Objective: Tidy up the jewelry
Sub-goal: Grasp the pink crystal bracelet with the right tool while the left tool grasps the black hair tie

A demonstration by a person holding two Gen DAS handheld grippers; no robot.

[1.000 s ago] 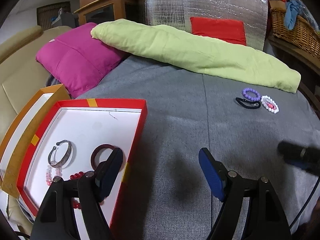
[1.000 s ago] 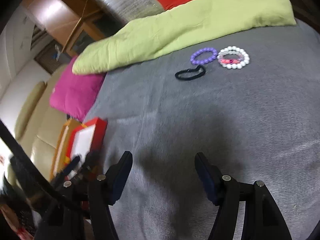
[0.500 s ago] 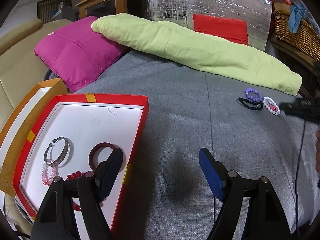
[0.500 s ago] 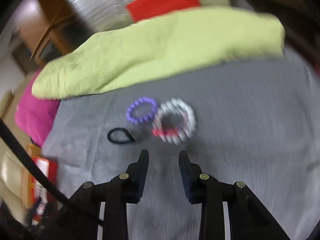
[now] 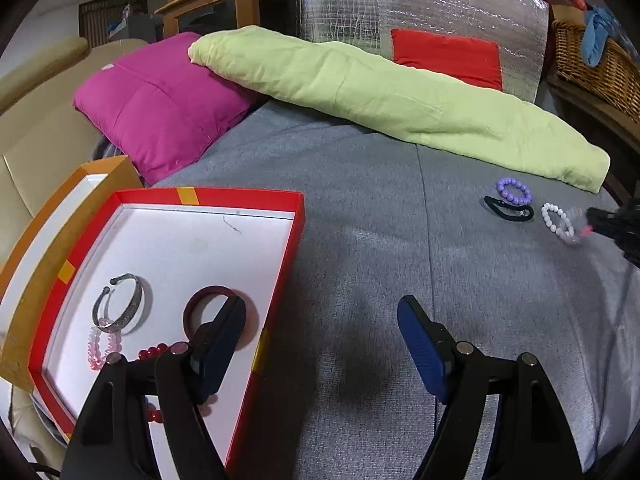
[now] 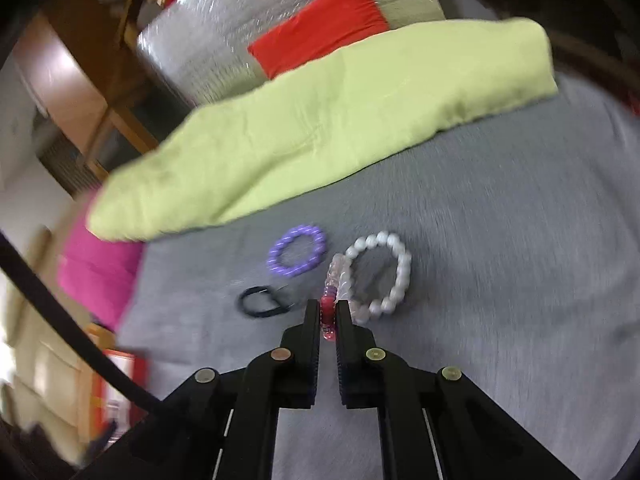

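Note:
My right gripper (image 6: pixel 328 312) is shut on a clear and pink bead bracelet (image 6: pixel 334 280), lifting it on edge beside a white bead bracelet (image 6: pixel 384 272). A purple bead bracelet (image 6: pixel 296 256) and a black hair tie (image 6: pixel 260 302) lie just left of it on the grey bedcover. My left gripper (image 5: pixel 320 328) is open and empty, over the right edge of a red box (image 5: pixel 288 248) with a white floor. In the box lie a silver cuff (image 5: pixel 120 304), a dark red bangle (image 5: pixel 218 312), and pink and red bead bracelets. The right gripper also shows in the left wrist view (image 5: pixel 600 220).
A long green pillow (image 5: pixel 400 100) and a magenta cushion (image 5: pixel 160 104) lie at the back of the bed. An orange box lid (image 5: pixel 44 232) sits under the red box. A wicker basket (image 5: pixel 600 68) stands at the far right.
My right gripper moved forward to the bracelets and shut on the clear and pink one, tipping it up. My left gripper stayed open by the red box.

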